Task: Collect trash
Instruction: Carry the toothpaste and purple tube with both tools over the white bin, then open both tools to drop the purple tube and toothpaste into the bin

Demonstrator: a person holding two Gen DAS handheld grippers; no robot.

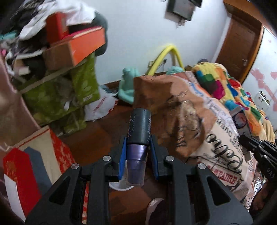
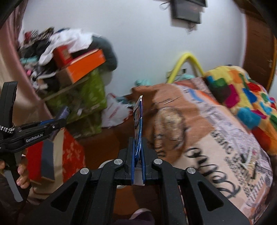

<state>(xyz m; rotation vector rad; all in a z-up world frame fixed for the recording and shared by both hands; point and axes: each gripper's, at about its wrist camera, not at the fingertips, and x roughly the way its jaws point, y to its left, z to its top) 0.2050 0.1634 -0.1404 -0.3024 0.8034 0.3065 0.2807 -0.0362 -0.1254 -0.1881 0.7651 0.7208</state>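
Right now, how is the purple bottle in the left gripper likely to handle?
The purple bottle looks rigid, so it probably won't deform in the left gripper. Its smooth, round body could slip or twist. Set down sideways, it would likely roll.

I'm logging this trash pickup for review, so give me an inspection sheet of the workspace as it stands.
Surface: brown wooden floor, partly covered.
Job's things: purple bottle with dark cap in the left gripper; flat blue-and-white wrapper in the right gripper.
Clutter: orange boxes and clothes piled on green bags; white plastic bag; red-and-beige paper bag.
Grippers: both shut on their items, held above the floor.
Cables: wires dangling under the dark wall-mounted box.
Surroundings: bed with printed cover and colourful blanket; white wall; wooden door.
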